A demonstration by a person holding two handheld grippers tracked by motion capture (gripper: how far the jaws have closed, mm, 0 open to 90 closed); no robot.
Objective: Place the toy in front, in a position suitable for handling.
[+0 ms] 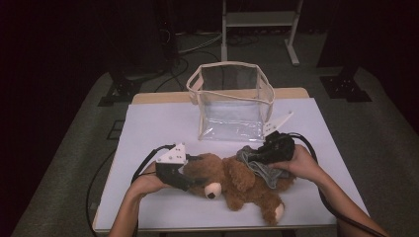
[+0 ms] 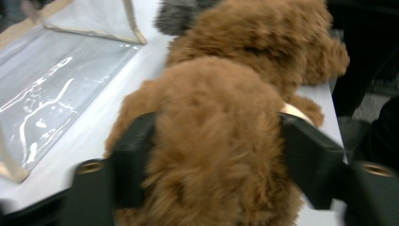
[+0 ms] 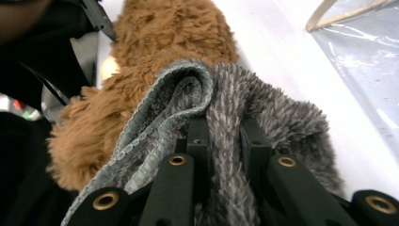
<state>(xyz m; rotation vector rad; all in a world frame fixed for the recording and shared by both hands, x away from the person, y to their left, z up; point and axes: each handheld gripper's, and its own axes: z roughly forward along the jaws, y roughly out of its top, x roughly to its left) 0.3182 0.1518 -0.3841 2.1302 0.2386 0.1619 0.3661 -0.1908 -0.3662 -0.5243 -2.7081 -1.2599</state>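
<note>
Brown plush bear (image 1: 237, 185) lies on the white table (image 1: 148, 128), just in front of the clear bag (image 1: 232, 101). Left gripper (image 2: 216, 155) straddles the bear's head, fur filling the gap between its jaws. Right gripper (image 3: 221, 141) is clenched on the grey fuzzy cloth (image 3: 235, 99) draped over the bear's body.

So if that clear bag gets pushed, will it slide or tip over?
The bag would probably slide and buckle: its walls look like thin clear film with only a fabric rim. Standing open with nothing visible inside, it is likely light, so a push up high might well tip it.
</note>
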